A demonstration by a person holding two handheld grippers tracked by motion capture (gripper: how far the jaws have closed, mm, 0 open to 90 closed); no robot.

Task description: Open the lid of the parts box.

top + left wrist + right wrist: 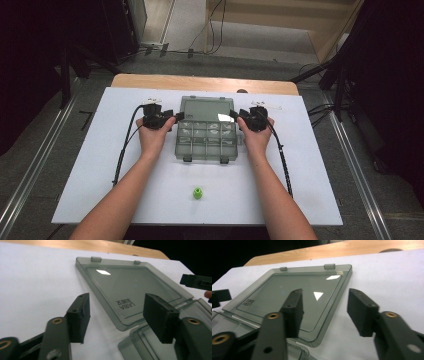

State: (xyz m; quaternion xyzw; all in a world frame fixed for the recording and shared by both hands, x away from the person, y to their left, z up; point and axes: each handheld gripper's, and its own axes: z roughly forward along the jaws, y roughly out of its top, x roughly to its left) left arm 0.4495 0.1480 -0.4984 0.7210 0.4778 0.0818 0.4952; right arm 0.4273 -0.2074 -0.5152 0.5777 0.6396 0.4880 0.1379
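A grey see-through compartment box lies open on the white table top. Its lid is folded back flat behind it. My left gripper is at the left end of the hinge line and my right gripper is at the right end. In the left gripper view the gripper is open, with the lid lying below and beyond its pads. In the right gripper view the gripper is likewise open over the lid's corner, gripping nothing.
A small green piece sits on the table near the front edge, between the forearms. A wooden strip borders the back of the white top. Each gripper trails a black cable over the table.
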